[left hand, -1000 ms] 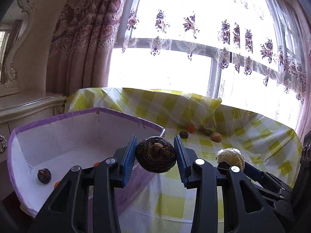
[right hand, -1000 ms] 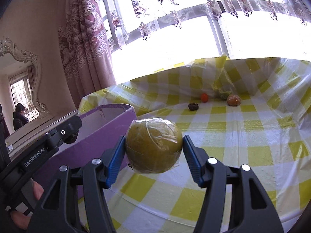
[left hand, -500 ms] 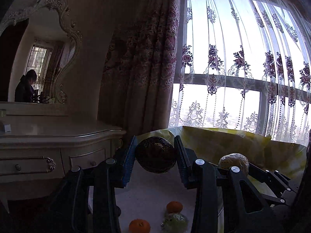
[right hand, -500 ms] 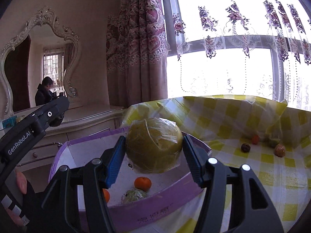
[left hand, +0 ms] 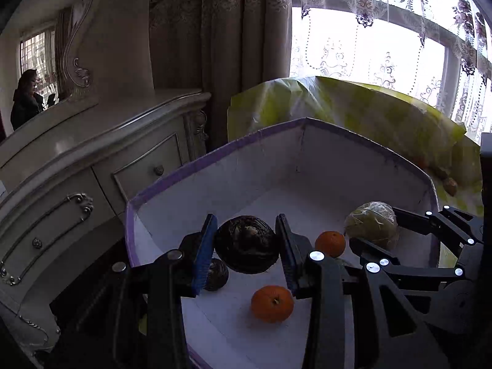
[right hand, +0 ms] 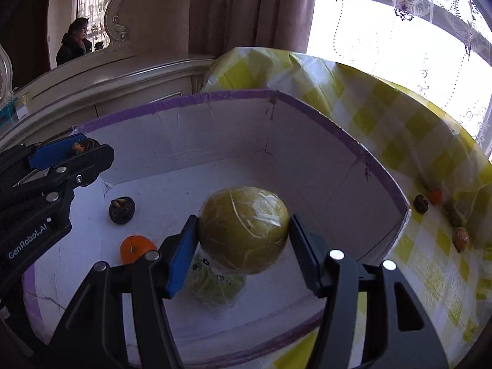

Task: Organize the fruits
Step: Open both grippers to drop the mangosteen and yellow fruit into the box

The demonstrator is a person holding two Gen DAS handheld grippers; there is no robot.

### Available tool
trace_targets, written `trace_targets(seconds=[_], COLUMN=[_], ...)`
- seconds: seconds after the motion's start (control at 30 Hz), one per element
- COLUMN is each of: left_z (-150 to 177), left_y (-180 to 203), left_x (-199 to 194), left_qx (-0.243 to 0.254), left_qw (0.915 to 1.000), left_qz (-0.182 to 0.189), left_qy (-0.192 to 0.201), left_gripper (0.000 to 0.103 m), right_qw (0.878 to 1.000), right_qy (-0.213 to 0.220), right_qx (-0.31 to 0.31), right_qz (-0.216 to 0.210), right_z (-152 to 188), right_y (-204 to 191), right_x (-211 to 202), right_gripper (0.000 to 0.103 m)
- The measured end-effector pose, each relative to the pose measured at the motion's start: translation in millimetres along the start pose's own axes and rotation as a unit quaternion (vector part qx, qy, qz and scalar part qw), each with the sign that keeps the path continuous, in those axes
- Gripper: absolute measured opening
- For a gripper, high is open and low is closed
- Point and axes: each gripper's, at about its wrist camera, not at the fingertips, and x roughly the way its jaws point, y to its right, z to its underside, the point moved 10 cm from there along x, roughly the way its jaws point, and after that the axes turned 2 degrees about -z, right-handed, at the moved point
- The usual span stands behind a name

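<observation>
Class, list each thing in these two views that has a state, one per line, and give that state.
left claw: shut on dark fruit, above the box
right claw: shut on wrapped yellow-green fruit, above the box
purple-rimmed box: open-topped, fruit inside
dresser drawer: closed

The left gripper (left hand: 246, 247), a black two-finger tool with blue pads, tilts downward with its jaws closed on a dark brown, rough-skinned round fruit (left hand: 246, 248), both pads pressing its sides. The right gripper (right hand: 243, 235), built the same, also angles downward and clamps a large yellow-green round fruit wrapped in clear film (right hand: 243, 230) between its pads. The two tools sit close side by side, the right one showing at the right edge of the left wrist view.
</observation>
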Motion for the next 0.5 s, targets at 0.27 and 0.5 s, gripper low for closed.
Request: trace_targets(seconds=[0.27,0.5], left_z=[21.9,21.4], left_y=[-4.7,-0.9], left_x=[16.5,20.9], left_qx=[0.015,0.035], left_qw=[0.9968,0.9894], left_qz=[0.019,0.030], left_qy=[-0.076,-0.138], left_gripper=[0.073,0.089], right_qw=[0.997,0.987], right_qy=[-0.072,-0.154], right_qx=[-0.021,-0.047], right_qz=[0.012,0.004], right_z=[7.4,23.7], right_y=[-7.6,-14.2], right_x=[17.4,28.5], right_gripper=[0.080,0.096])
